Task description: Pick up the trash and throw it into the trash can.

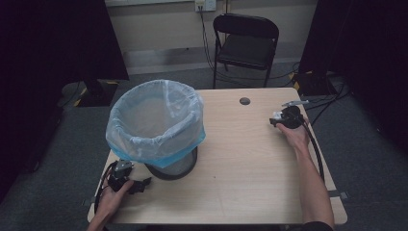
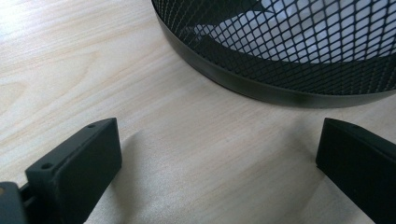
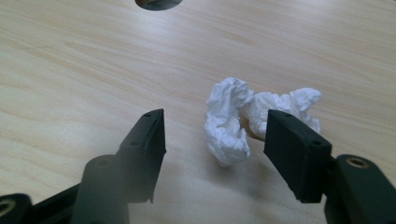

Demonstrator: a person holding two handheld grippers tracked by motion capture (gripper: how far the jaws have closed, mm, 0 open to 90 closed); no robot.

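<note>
A crumpled white tissue [image 3: 243, 119] lies on the wooden table [image 1: 240, 163], between the spread jaws of my right gripper [image 3: 215, 133] and closer to the right jaw. From above, that right gripper [image 1: 284, 119] is held at the table's far right, with the tissue [image 1: 275, 117] a small white patch at its tip. A black mesh waste bin [image 1: 161, 127] lined with a pale blue bag stands at the left. My left gripper [image 1: 137, 185] rests on the table just in front of the bin, open and holding nothing, its jaws facing the bin's base [image 2: 261, 88].
A round cable hole [image 1: 245, 101] sits near the table's far edge, and the same cable hole [image 3: 158, 3] lies ahead of the tissue. A black folding chair [image 1: 245, 43] stands behind the table. Cables trail from both grippers over the table edges.
</note>
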